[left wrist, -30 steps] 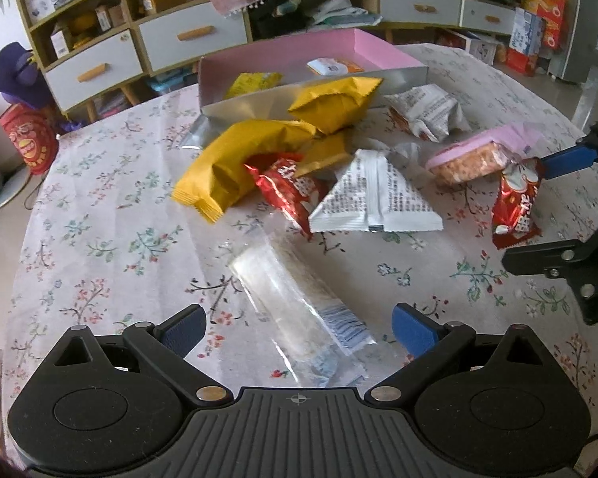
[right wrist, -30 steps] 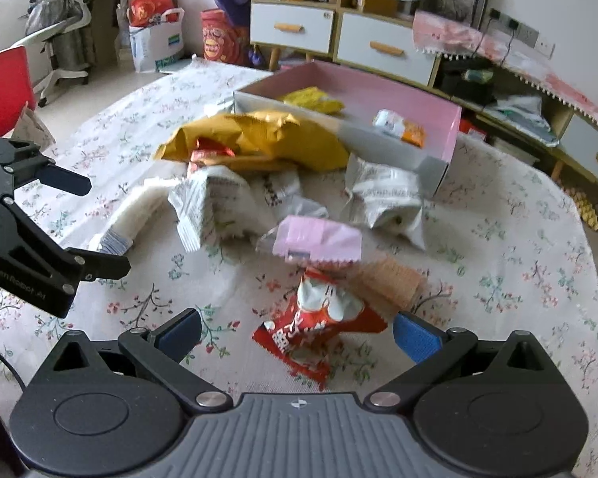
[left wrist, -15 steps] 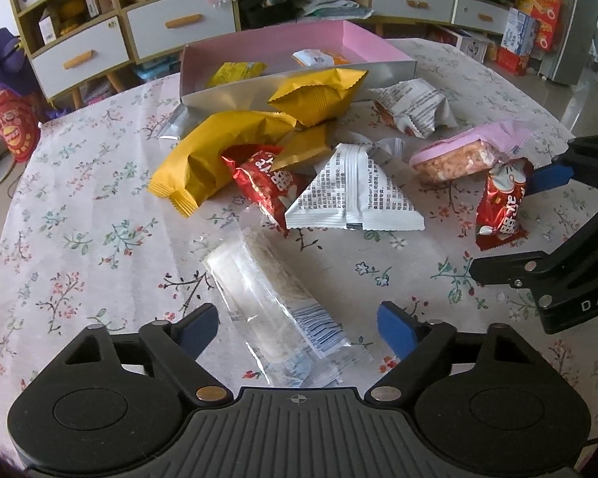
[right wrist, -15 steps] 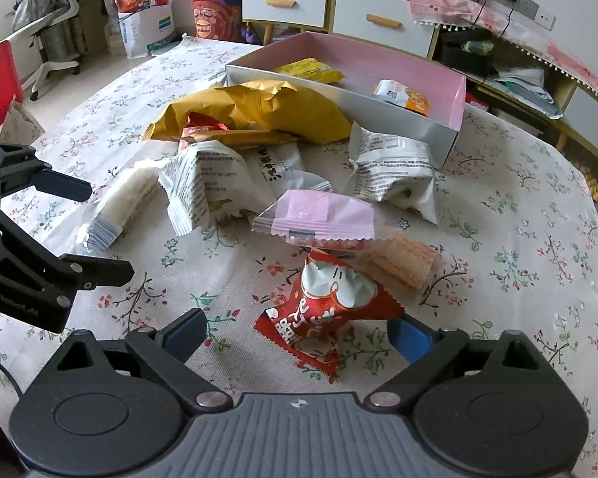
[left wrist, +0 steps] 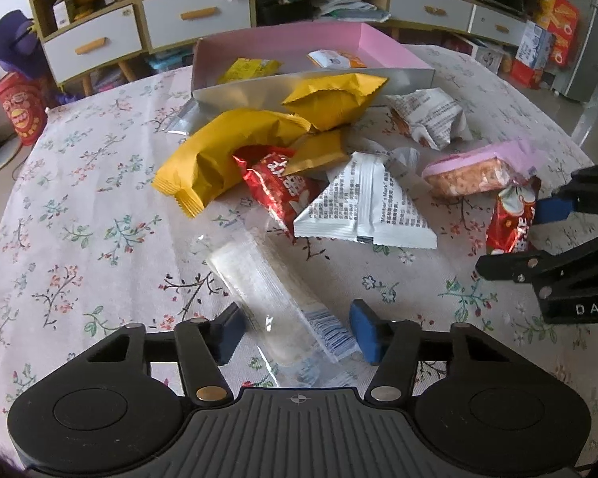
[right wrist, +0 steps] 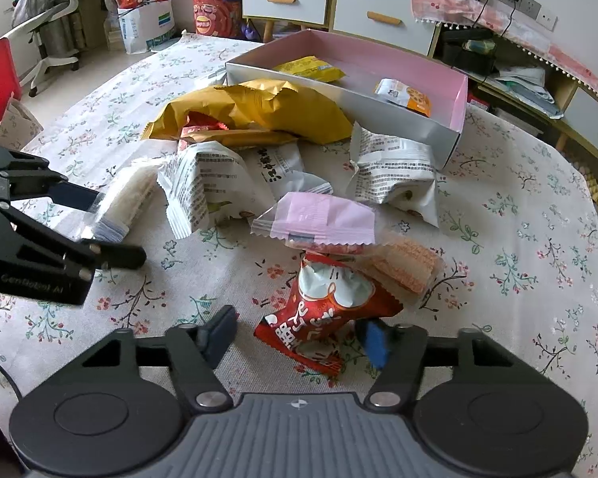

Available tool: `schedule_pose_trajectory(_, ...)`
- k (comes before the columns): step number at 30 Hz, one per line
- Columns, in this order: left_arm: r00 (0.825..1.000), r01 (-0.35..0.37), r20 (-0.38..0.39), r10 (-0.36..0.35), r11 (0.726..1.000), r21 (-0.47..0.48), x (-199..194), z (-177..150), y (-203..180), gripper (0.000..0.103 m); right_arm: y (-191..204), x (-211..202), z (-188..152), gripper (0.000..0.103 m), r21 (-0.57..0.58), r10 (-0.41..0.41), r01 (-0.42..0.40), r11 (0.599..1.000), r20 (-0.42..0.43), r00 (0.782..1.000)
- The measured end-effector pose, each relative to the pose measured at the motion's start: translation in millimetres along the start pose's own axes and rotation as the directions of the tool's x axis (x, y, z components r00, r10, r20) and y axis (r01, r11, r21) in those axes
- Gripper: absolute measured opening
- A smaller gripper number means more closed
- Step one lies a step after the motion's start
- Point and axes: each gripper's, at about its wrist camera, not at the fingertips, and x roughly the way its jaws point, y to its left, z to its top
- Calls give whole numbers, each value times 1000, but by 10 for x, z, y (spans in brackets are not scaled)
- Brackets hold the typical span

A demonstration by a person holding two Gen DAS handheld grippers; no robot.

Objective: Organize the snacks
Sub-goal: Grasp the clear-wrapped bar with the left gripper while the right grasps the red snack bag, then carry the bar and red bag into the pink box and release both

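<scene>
Grippers are both closing in: left gripper (left wrist: 297,332) is straddling the clear packet (left wrist: 275,298), right gripper (right wrist: 299,336) the red packet (right wrist: 323,314) on the table (right wrist: 518,239), neither squeezing yet.

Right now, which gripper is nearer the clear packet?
Left. The left gripper has its jaws astride the clear packet, closing in on it. The right gripper is across the table, over the red packet.

Red packet (left wrist: 283,189) half under yellow bag (left wrist: 219,155).
</scene>
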Motion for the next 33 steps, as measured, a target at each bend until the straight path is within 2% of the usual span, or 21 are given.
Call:
schedule_pose_trajectory(2, 1000, -13, 5, 13, 1000, 0, -18, 6, 5, 35, -10, -8, 9, 23, 7, 7, -7, 1000, -2, 1000)
schedule_pose_trajectory(5, 1000, -18, 5, 18, 1000, -9, -39, 18, 18, 25, -20, -15, 21, 22, 22, 9, -9, 1000, -8, 1000)
schedule_pose_trajectory(9, 1000, -26, 13, 26, 1000, 0, -84, 24, 11, 19, -7, -49, 39, 18, 15, -5, 5, 1000, -1, 1000)
schedule_pose_trajectory(10, 1000, -27, 16, 27, 1000, 3, -97, 28, 6, 19, -6, -67, 45, 15, 13, -6, 6, 1000, 4, 1000)
schedule_pose_trajectory(20, 999, -4, 43, 3, 1000, 26, -222, 72, -61, 16, 24, -214, 112, 14, -24, -10, 11, 1000, 46, 999)
schedule_pose_trajectory(33, 993, 9, 116, -10, 1000, 13, -469, 251, -50, 16, 33, -385, 247, 14, -42, 8, -3, 999, 109, 994)
